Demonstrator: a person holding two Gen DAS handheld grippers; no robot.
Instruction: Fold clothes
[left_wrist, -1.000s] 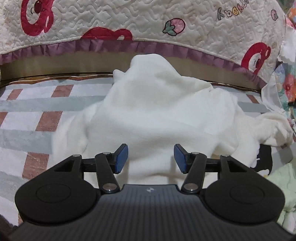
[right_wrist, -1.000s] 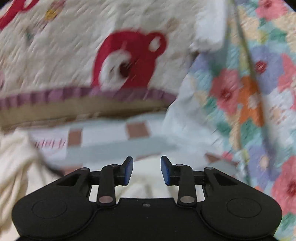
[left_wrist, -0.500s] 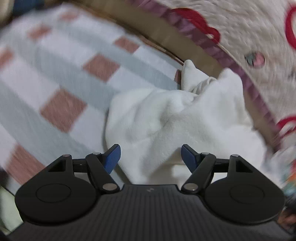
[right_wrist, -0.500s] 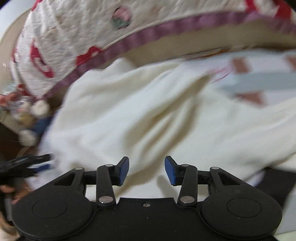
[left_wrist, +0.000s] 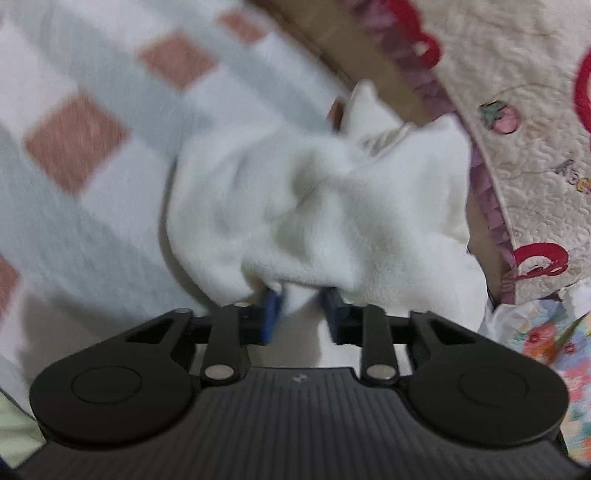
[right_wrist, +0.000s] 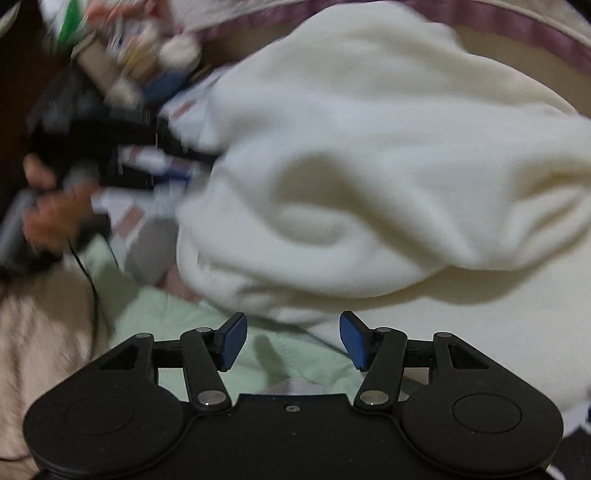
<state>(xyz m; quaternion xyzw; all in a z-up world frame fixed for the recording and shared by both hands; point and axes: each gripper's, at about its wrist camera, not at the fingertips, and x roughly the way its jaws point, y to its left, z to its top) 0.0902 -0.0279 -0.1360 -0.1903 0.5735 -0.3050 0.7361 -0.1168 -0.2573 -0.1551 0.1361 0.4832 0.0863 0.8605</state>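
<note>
A crumpled white fleece garment (left_wrist: 332, 206) lies on the checked bed sheet (left_wrist: 92, 166). My left gripper (left_wrist: 301, 314) is at its near edge, and its jaws are closing with a bunched fold of the fleece pinched between the blue pads. In the right wrist view the same garment (right_wrist: 369, 166) fills the upper right. My right gripper (right_wrist: 293, 339) hovers just short of its near hem, over a pale green cloth (right_wrist: 266, 354). Its jaws are opening and nothing is between them. A blurred hand (right_wrist: 55, 206) holding the other gripper shows at the left.
A cream quilt (left_wrist: 535, 110) with red bears and a purple frill borders the bed behind the garment. Floral fabric (left_wrist: 546, 343) lies at the right. A beige cloth (right_wrist: 37, 332) sits at the lower left beside the green one.
The left jaws have closed from wide apart onto the garment's near edge. The right gripper has swung across the garment and dropped toward its hem, its jaws spreading wider.
</note>
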